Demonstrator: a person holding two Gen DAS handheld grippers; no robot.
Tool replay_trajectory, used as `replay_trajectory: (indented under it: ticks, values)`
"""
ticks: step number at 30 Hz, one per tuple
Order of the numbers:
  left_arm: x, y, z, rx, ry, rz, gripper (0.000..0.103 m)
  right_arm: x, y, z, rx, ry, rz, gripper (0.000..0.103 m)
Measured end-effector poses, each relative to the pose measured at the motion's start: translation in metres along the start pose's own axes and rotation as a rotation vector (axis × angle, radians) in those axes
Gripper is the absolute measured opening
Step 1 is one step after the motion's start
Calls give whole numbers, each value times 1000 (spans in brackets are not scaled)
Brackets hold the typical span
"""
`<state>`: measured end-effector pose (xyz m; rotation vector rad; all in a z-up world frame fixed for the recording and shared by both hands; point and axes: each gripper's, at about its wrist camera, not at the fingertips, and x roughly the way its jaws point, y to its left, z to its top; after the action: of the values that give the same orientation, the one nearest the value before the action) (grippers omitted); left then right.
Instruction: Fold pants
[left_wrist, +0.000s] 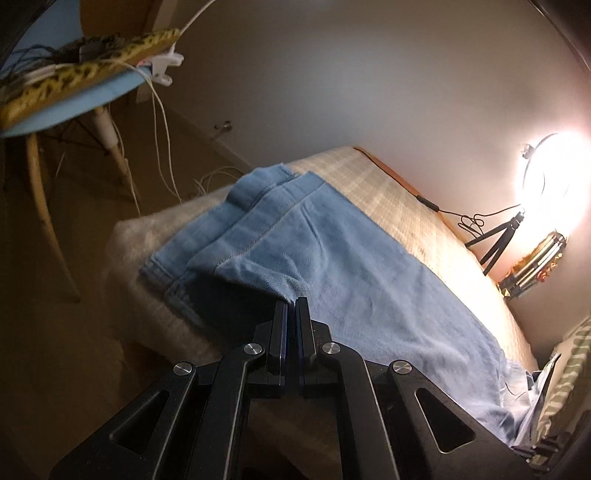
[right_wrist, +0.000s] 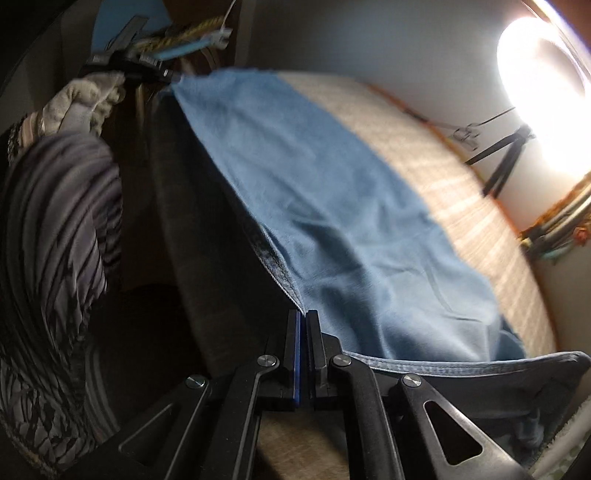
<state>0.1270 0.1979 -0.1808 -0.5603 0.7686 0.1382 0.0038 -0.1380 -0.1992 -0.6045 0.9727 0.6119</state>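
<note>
1. The pants (left_wrist: 332, 258) are blue and lie spread on the bed (left_wrist: 369, 173), which fills the middle of both views.
2. The left tool (left_wrist: 291, 306) sits at the bottom middle of its view. It is closed tight, and it pinches a corner of the pants right at its tips.
3. The right tool (right_wrist: 303, 317) sits at the bottom middle of its view too. It is also closed tight, and it pinches the edge of the pants where a dark seam meets the tips.
4. I think each tool holds one corner so the cloth stays flat and straight between them, like two hands holding a sheet.
5. In the left view the pants run up and away from the tool, and their far end lies in layers near the upper left of the bed.
6. In the right view the pants stretch from the tool up to the top left, where the other tool shows, small and dark.
7. A thick band, maybe the waist, curves along the lower right of the right view, just beside the tool.
8. A bright lamp (left_wrist: 550, 177) glows at the right. A chair (left_wrist: 55, 110) stands at the upper left of the left view.
</note>
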Motion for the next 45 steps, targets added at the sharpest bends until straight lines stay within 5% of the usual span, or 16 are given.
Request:
replay_trajectory:
  ticks: [4,6,8,12,13,23,32,35,37,45]
  values:
    - [1,7,-5,-18,-13,-40,3,-2,-16,13,58,30,60,16]
    - [4,10,-6,-30,-12,-62,3,-13,-26,28,73,-12,107,35]
    - [4,16,-8,-41,-8,-84,4,-24,-28,49,75,-56,130,40]
    - [10,23,-5,-73,-1,-82,29,-27,-36,103,72,-128,192,63]
    - [11,25,-4,-85,4,-76,39,-24,-39,117,69,-145,201,63]
    - [14,46,5,-176,6,-112,40,67,-47,276,73,-233,334,63]
    - [27,54,5,-204,3,-81,39,148,-41,360,56,-182,397,63]
    - [28,56,4,-205,-14,-63,33,176,-36,382,43,-158,389,63]
    - [26,57,3,-199,-35,-48,14,188,-34,392,31,-148,393,63]
    - [15,49,2,-88,-103,4,6,231,-27,432,27,-132,441,63]
